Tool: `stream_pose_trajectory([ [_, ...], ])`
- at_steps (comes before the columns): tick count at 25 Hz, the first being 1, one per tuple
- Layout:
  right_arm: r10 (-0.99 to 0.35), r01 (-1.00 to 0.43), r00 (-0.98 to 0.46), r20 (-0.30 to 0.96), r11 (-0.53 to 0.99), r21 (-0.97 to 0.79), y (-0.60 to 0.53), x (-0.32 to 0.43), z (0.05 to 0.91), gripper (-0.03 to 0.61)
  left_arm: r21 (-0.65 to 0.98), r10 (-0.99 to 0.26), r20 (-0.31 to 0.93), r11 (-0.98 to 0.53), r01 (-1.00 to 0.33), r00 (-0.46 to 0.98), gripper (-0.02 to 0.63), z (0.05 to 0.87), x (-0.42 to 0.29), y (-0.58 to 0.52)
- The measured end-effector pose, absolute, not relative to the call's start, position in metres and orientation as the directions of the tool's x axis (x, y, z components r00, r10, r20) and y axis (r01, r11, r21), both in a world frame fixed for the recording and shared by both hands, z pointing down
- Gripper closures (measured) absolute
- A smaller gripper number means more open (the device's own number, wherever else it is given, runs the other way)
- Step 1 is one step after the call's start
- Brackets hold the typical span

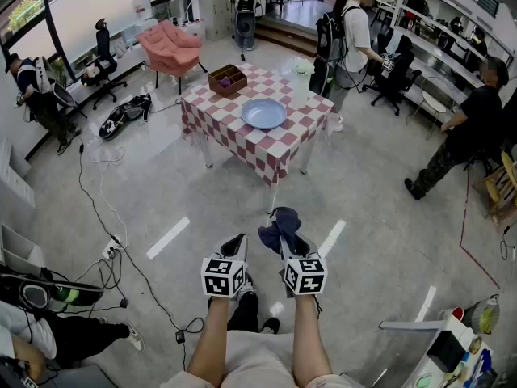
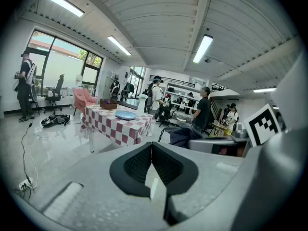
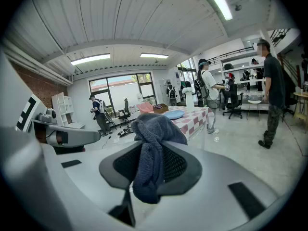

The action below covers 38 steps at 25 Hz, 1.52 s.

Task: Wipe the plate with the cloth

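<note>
The table with the red and white checked cover stands in the middle of the room. The blue plate lies on it, near the middle of the top. A brown box stands at the far left corner of the table. Behind the table, on its far left side, there is a pink armchair.

Both grippers are on the near side of the table, well apart from it, above the grey floor. They are held side by side and point toward the table.

The left gripper has its jaws pressed together. In the left gripper view the two black pads meet in one line and nothing is between them.

The right gripper pinches the dark blue cloth. In the right gripper view the cloth is bunched between the pads. One part rises above the jaws and another part hangs down in front of them. The cloth is therefore far from the plate and does not touch it.

Beyond the far right corner of the table a person in a white shirt stands. Another person in dark clothes is to the right of the table, well apart from it.
</note>
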State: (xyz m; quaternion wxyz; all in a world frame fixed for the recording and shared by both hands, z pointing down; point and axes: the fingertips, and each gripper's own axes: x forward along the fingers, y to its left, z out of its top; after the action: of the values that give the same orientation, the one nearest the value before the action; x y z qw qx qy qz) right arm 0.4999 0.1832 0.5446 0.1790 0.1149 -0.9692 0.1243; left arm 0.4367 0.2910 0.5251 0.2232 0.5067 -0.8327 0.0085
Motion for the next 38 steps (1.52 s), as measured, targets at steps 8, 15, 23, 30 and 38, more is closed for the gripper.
stream_pose_trajectory([
  [8,-0.183,-0.274,-0.892,0.414,0.946,-0.173,0.156,0.470,0.552,0.472,0.259,-0.850,0.373,0.480,-0.838,-0.372,0.603,0.526,0.393,0.259],
  [15,-0.188,-0.277,-0.888,0.420,0.947,-0.161,0.107,0.420,0.546,0.472,0.322,-0.868,0.369,0.454,-0.831,-0.331,0.603,0.530,0.335,0.203],
  [23,-0.213,-0.295,-0.899,0.383,0.940,-0.169,0.047,0.339,0.527,0.469,0.314,-0.883,0.331,0.436,-0.843,-0.333,0.603,0.509,0.238,0.150],
  [30,-0.220,-0.311,-0.896,0.385,0.931,-0.191,0.030,0.298,0.538,0.468,0.306,-0.876,0.367,0.431,-0.849,-0.312,0.603,0.526,0.193,0.143],
  [38,-0.224,-0.332,-0.880,0.420,0.921,-0.204,0.009,0.261,0.554,0.468,0.320,-0.859,0.409,0.452,-0.833,-0.308,0.603,0.546,0.151,0.138],
])
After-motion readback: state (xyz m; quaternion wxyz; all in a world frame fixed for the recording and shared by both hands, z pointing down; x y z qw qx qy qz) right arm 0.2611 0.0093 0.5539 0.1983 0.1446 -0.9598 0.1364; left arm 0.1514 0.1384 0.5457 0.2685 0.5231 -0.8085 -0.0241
